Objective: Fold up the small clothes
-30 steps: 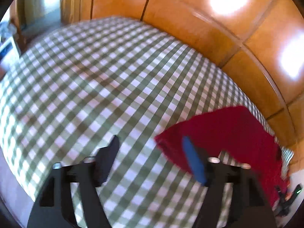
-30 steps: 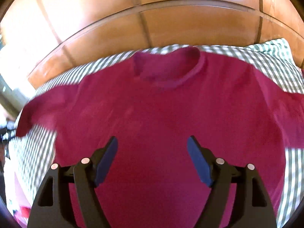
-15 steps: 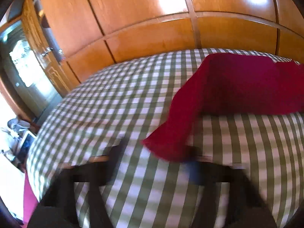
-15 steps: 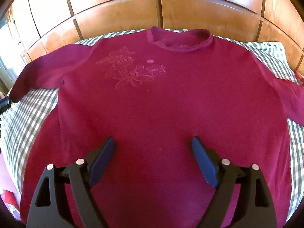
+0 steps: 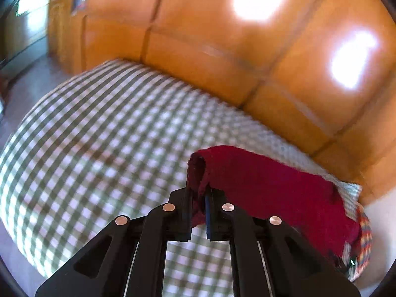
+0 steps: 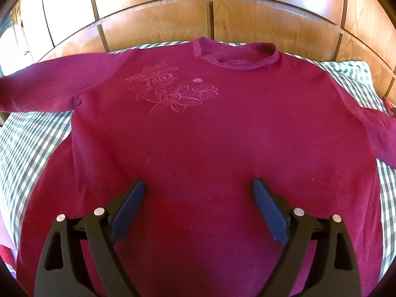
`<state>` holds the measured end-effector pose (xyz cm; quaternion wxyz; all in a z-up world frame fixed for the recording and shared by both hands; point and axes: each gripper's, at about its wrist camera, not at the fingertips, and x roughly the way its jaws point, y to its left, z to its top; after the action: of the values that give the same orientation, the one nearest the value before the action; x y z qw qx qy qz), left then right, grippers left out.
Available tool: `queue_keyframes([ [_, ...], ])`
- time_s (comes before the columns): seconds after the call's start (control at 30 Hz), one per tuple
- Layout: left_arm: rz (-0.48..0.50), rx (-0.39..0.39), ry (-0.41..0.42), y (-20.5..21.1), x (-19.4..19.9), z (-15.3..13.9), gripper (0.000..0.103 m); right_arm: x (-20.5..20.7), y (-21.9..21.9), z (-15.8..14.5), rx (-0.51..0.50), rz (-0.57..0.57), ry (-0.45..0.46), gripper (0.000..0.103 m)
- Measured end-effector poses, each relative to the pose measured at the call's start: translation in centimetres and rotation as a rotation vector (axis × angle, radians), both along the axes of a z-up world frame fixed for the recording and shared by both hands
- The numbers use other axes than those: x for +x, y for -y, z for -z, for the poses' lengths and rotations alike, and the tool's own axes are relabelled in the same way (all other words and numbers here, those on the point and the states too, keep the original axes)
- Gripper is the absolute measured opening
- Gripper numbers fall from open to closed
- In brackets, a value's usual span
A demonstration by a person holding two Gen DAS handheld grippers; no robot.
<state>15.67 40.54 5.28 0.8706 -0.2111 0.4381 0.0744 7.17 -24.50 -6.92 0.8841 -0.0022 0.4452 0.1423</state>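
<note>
The left gripper point(image 5: 198, 198) is pressed together on the cuff end of the sweater's sleeve point(image 5: 272, 188), the dark red knit bunched and rolled over between the black fingers, a blue pad just showing on the inner face of one. From that pinch the sleeve runs away as a thick, soft band toward the far corner of the bed, lifted a little off the covering near the grip. The right gripper point(image 6: 198, 208) is spread wide, its two blue, flat, blade-shaped pads point(image 6: 127, 210) well apart above the lower body of the sweater point(image 6: 222, 136); whether they touch the cloth cannot be told.

The sweater lies face up and mostly flat on the bed, neck toward the far edge, sleeves reaching out to either side. It is a deep crimson, matte, slightly fuzzy fabric with a ribbed round collar point(image 6: 235, 54) and a tone-on-tone raised flower design point(image 6: 170, 89) on the chest, plus a small pale spot beside it. Under it, the bed cover point(image 5: 99, 148) is a woven green-and-white gingham check, smooth and gently domed. Behind the bed stand glossy orange-brown wooden panels point(image 6: 153, 22) with visible grain and dark seams.
</note>
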Motion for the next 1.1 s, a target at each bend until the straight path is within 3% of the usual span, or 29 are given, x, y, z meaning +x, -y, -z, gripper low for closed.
queue_keyframes([
  [0.13, -0.126, 0.036, -0.21, -2.0, 2.9, 6.8, 0.006, 0.1, 0.1, 0.1, 0.001, -0.002, 0.004, 0.09],
  [0.17, -0.147, 0.038, -0.22, -2.1, 3.4, 7.9, 0.007, 0.1, 0.0, 0.2, -0.002, -0.004, 0.005, 0.091],
  [0.27, -0.239, 0.142, -0.264, -1.8, 4.6, 9.8, 0.015, 0.2, 0.1, 0.2, -0.006, -0.006, 0.006, 0.092],
  [0.3, -0.261, 0.133, -0.278, -1.7, 4.5, 10.2, 0.015, 0.3, 0.2, 0.2, -0.004, -0.007, 0.009, 0.092],
  [0.37, -0.319, 0.113, -0.24, -1.7, 3.4, 9.8, 0.025, 0.2, 0.2, 0.3, -0.002, -0.007, 0.012, 0.093],
  [0.43, -0.344, 0.175, -0.194, -0.9, 1.9, 8.6, 0.055, 0.3, 0.2, 0.4, -0.007, -0.009, 0.014, 0.094],
  [0.53, -0.314, 0.295, -0.097, 2.2, -0.9, 6.2, 0.062, 0.3, 0.3, 0.4, -0.002, -0.011, 0.015, 0.094],
  [0.63, -0.259, 0.35, -0.091, 4.3, -2.5, 5.9, 0.062, 0.2, 0.3, 0.3, -0.001, -0.011, 0.018, 0.094],
  [0.77, -0.238, 0.29, -0.126, 4.4, -3.5, 7.3, 0.062, 0.1, 0.4, 0.3, 0.002, -0.01, 0.023, 0.094],
  [0.9, -0.307, 0.083, -0.116, 2.0, -5.3, 10.1, 0.062, 0.0, 0.3, 0.3, 0.0, -0.01, 0.026, 0.094],
  [1.0, -0.369, -0.065, -0.075, -0.1, -6.4, 11.4, 0.071, 0.0, 0.3, 0.3, -0.003, -0.011, 0.027, 0.094],
  [1.1, -0.412, -0.136, -0.025, -1.1, -6.7, 12.1, 0.071, 0.1, 0.2, 0.3, -0.009, -0.011, 0.026, 0.094],
])
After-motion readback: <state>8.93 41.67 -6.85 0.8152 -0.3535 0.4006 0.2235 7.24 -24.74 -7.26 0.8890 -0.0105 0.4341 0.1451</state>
